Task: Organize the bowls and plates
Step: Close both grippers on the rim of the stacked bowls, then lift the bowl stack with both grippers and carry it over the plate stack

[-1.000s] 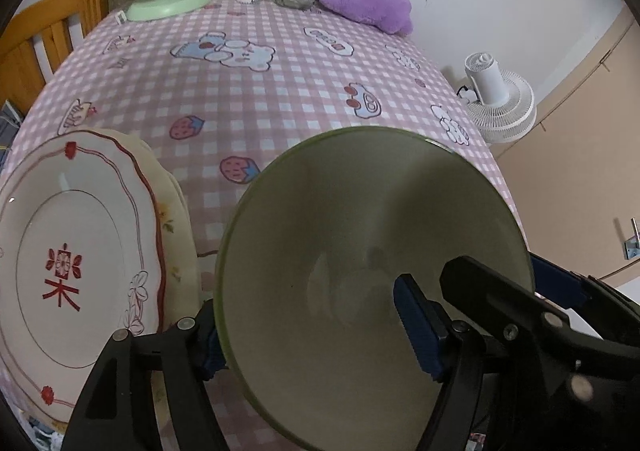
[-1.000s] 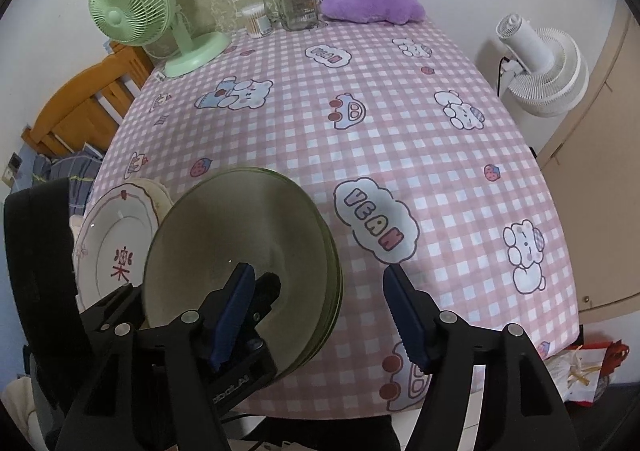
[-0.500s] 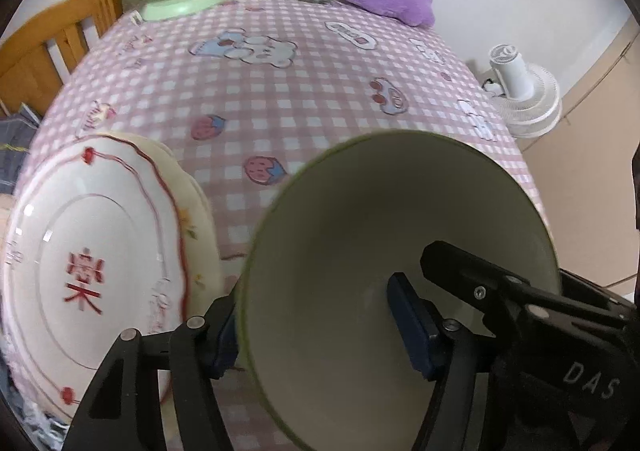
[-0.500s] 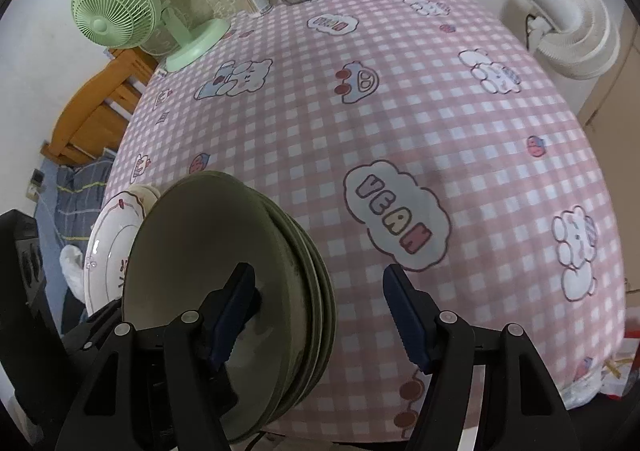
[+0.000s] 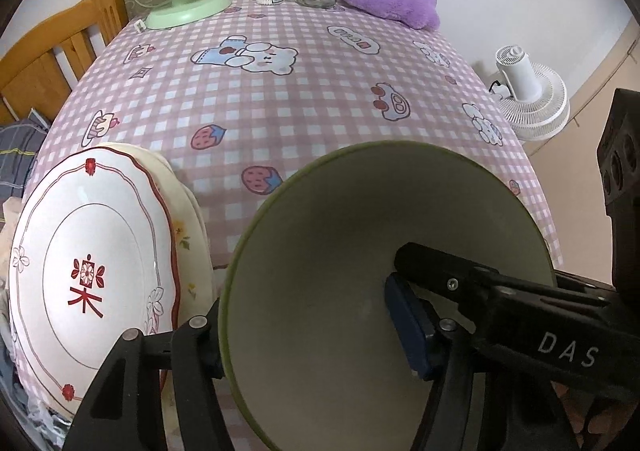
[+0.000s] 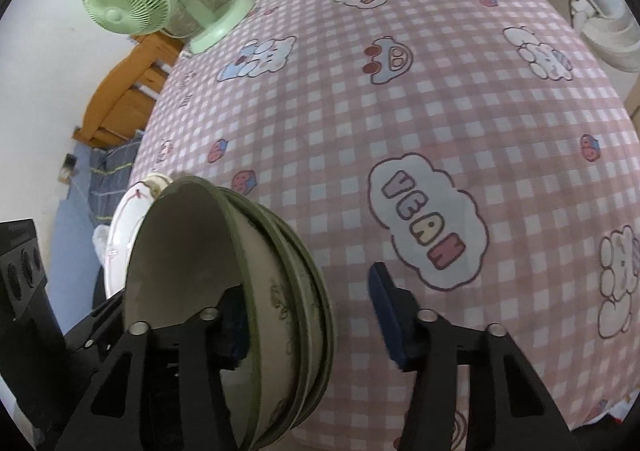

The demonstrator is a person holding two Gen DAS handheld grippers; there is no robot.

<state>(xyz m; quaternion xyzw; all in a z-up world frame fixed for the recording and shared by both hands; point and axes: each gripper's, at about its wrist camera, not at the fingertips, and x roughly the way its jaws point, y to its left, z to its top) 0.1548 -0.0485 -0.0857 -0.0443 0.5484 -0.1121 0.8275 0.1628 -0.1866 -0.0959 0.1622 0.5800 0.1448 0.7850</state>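
A: Starting at the left, what sits on the table (image 5: 320, 99)?

B: A white plate with red trim (image 5: 88, 271) tops a cream plate (image 5: 188, 227) at the near left edge. Just right of it, the green bowl (image 5: 340, 251) heads a nested stack of bowls (image 6: 296, 291).

A: Which step is this?

B: Stacking bowls, I'd judge. The left gripper (image 5: 316, 335) straddles the bowl's wall, one pad inside, one outside; whether it pinches, I cannot tell.

A: And the right gripper (image 6: 308, 315)?

B: Spread wide over the stack's right rim, gripping nothing. Next move, probably: let go cleanly without tipping the stack.
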